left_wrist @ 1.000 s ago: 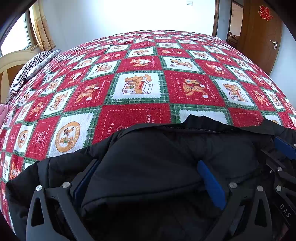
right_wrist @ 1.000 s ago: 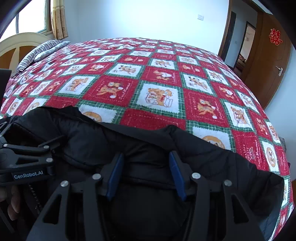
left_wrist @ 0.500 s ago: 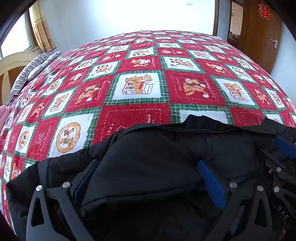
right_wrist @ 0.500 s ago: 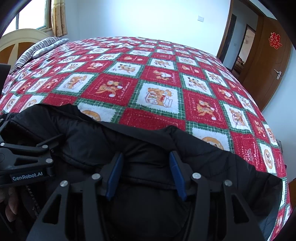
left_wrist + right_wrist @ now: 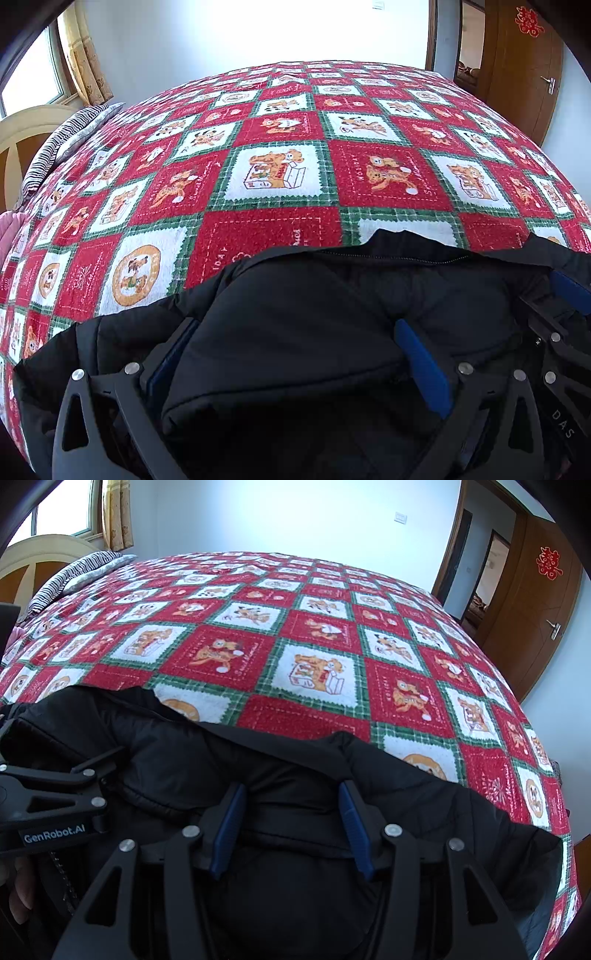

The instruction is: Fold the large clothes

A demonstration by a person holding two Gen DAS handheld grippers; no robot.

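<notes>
A black padded jacket (image 5: 295,302) lies bunched at the near edge of the bed, its zipped edge towards the far side. My left gripper (image 5: 295,354) holds a thick fold of it, and the padding fills the wide gap between the blue pads (image 5: 421,365). In the right wrist view the jacket (image 5: 184,753) spreads across the bottom, and my right gripper (image 5: 291,823) is shut on a bunched ridge of it. Both grippers sit close, side by side; the left gripper's black body (image 5: 55,801) shows at the left edge.
A red, white and green patchwork bedspread (image 5: 277,177) covers the whole bed beyond the jacket. A striped pillow (image 5: 55,147) and a curved headboard (image 5: 22,125) stand at the left. A brown door (image 5: 535,602) is at the right. A person's fingers (image 5: 18,897) show at the lower left.
</notes>
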